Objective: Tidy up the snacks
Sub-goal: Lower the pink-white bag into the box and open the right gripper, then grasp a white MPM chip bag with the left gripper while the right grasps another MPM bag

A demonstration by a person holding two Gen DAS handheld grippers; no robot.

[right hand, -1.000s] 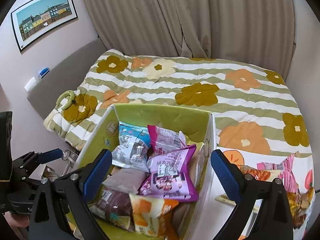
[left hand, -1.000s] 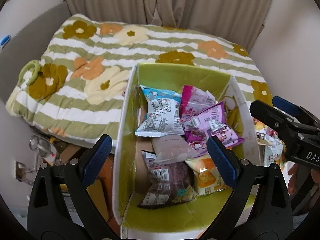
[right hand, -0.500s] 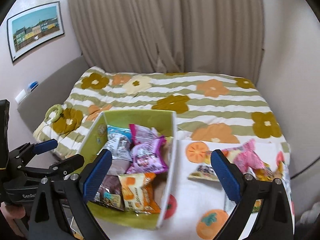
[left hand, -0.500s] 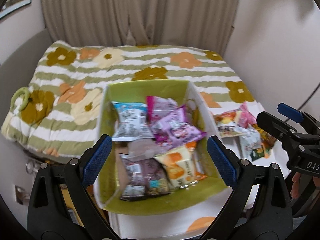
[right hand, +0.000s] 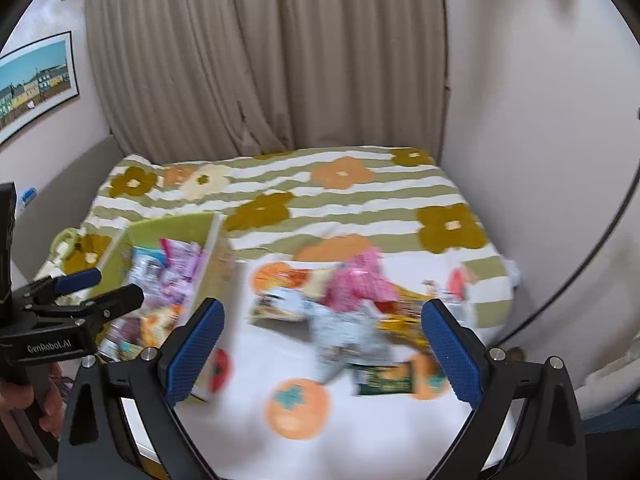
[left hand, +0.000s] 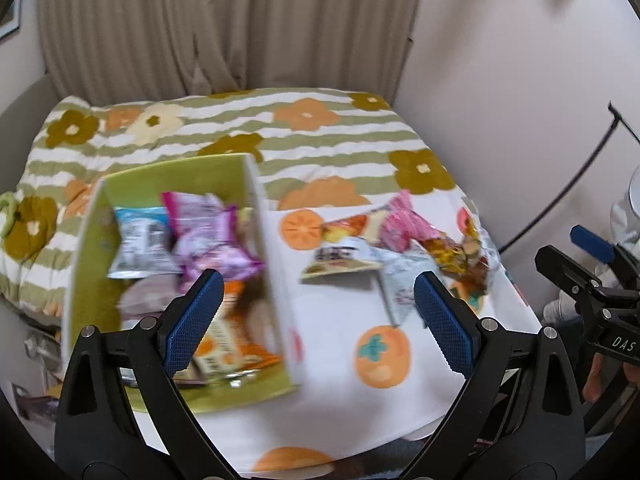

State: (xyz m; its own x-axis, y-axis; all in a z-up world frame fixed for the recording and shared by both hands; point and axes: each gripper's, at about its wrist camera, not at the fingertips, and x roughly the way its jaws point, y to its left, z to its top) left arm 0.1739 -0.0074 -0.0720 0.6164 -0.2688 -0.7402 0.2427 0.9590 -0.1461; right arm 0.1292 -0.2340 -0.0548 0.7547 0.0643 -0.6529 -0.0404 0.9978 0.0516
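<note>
Snack packets sit in and beside a green box (left hand: 172, 176) on a bed (left hand: 280, 136).
Many packets fill the box, with a blue packet (left hand: 142, 240) and a purple packet (left hand: 212, 240) on top. More loose packets (left hand: 396, 240) lie in a heap to the right of the box, on a white cloth with oranges (left hand: 340, 352). The left gripper (left hand: 316, 320) is wide and holds nothing. The right gripper (right hand: 322, 354) is wide too, with nothing in it, above the heap.
</note>
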